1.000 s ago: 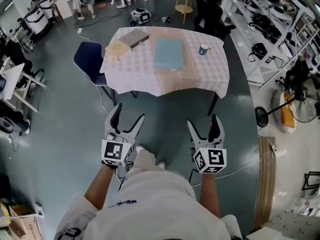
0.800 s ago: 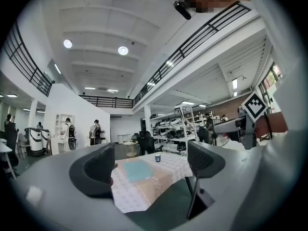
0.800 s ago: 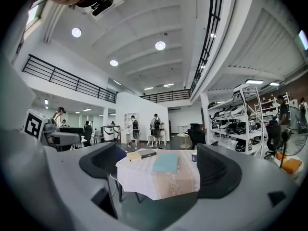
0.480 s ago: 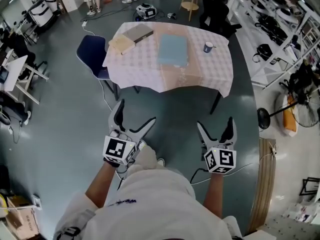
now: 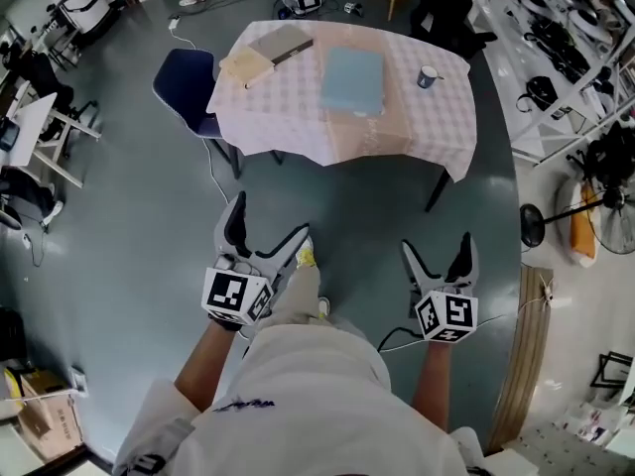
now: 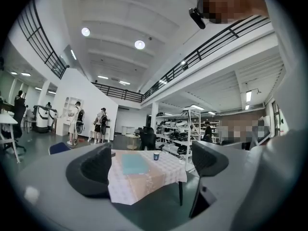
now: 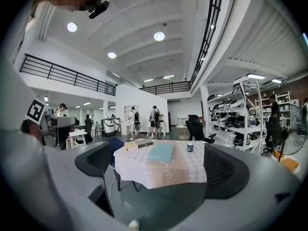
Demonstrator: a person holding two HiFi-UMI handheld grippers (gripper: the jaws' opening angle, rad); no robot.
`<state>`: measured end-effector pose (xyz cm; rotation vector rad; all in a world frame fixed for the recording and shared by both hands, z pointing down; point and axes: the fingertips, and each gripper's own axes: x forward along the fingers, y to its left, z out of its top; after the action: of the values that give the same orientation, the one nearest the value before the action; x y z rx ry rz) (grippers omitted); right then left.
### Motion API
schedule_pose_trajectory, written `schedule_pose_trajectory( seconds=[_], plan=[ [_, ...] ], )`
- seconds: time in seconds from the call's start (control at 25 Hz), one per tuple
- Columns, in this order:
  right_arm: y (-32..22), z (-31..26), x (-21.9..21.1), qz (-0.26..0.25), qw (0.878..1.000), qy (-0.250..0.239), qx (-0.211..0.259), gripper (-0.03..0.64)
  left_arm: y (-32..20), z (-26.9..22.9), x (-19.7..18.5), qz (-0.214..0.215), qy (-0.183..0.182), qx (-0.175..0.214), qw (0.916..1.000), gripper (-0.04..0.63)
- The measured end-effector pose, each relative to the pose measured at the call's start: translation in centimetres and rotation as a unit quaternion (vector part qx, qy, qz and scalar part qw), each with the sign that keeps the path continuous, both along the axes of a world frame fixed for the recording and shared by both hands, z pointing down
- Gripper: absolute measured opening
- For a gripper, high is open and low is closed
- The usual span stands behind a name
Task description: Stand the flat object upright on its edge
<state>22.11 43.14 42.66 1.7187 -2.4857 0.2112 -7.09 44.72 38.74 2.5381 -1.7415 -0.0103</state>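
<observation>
A flat light-blue object (image 5: pixel 353 79) lies on a table (image 5: pixel 298 127) covered with a pale checked cloth, seen also in the left gripper view (image 6: pixel 133 163) and the right gripper view (image 7: pixel 161 152). I stand a few steps short of the table. My left gripper (image 5: pixel 264 232) and right gripper (image 5: pixel 437 248) are both held out at waist height over the floor. Each one is open, nothing between its fingers.
On the table's far left lie a grey book (image 5: pixel 281 44) and a tan one (image 5: pixel 246 65); a mug (image 5: pixel 428 76) stands at its right. A blue chair (image 5: pixel 186 86) is at the table's left. Shelving (image 5: pixel 556 38) and a fan (image 5: pixel 595 196) line the right. People stand far off (image 6: pixel 76 124).
Both grippers' jaws have spread wider. I have stepped closer to the table, which sits slightly lower and larger in the head view.
</observation>
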Motion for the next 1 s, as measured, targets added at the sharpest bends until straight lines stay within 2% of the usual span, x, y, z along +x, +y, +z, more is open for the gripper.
schedule_pose_trajectory(
  seconds=[0.36,0.48,0.6,0.88,1.0],
  plan=[
    [-5.7,0.8,-2.2,-0.028,0.999,0.03,-0.014,0.584,-5.0,2.1,-2.0,-0.02,-0.013,-0.023,0.9995,0.517],
    [-8.6,0.9,-3.4,-0.037,0.999,0.029,-0.02,0.58,-8.2,2.1,-2.9,-0.02,0.005,-0.026,0.9994,0.515],
    [-12.1,0.4,-4.1,-0.033,0.998,0.04,-0.019,0.568,-12.1,1.8,-3.4,-0.006,0.041,-0.028,0.9987,0.514],
    [-20.8,-0.9,-4.1,0.01,0.999,0.039,-0.035,0.551,-22.4,0.7,-3.3,0.044,0.019,-0.017,0.9987,0.511],
    [-24.6,-0.7,-4.3,0.028,0.998,0.041,-0.041,0.536,-26.4,1.4,-3.9,0.066,0.026,-0.026,0.9971,0.502]
  ],
)
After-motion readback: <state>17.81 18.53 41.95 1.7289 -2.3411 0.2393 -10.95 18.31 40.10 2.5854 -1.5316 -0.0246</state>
